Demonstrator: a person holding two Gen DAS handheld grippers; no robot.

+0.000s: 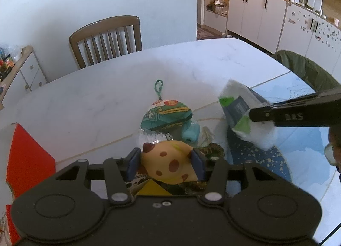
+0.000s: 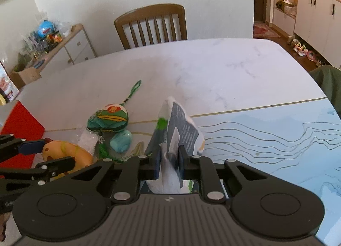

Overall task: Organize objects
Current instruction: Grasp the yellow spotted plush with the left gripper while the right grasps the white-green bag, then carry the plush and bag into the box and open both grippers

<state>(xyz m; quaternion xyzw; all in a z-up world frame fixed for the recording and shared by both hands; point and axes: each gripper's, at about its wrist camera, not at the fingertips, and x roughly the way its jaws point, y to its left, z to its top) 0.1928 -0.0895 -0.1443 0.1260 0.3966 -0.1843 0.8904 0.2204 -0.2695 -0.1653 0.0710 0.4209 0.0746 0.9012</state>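
So the left tool (image 1: 166, 163) has its two blue pads clamped on either side of a yellow plush toy with brown spots (image 1: 170, 161); it sits right between the fingers, squeezed at the fat middle, with a dark red tip poking out on the left end. In the right wrist view that same toy (image 2: 70, 154) looks like a curved banana-ish shape near the table's front left.

The right tool (image 2: 169, 163) is pinched tight on a white packet (image 2: 181, 130) with a dark grey printed panel and green patches. The packet sticks up and forward from between the pads, lifted off the table (image 2: 213, 71), looking crumpled.

Just beyond the plush toy there's a little pile: a green pouch with cartoon print (image 1: 167, 115) and a green loop cord, a turquoise plastic thing (image 1: 190, 131) touching its right side, and a crinkly clear bag (image 1: 150, 137) in front. A red box (image 1: 27, 156) sits at the left edge. The table is white marble with a blue patterned section on the right.
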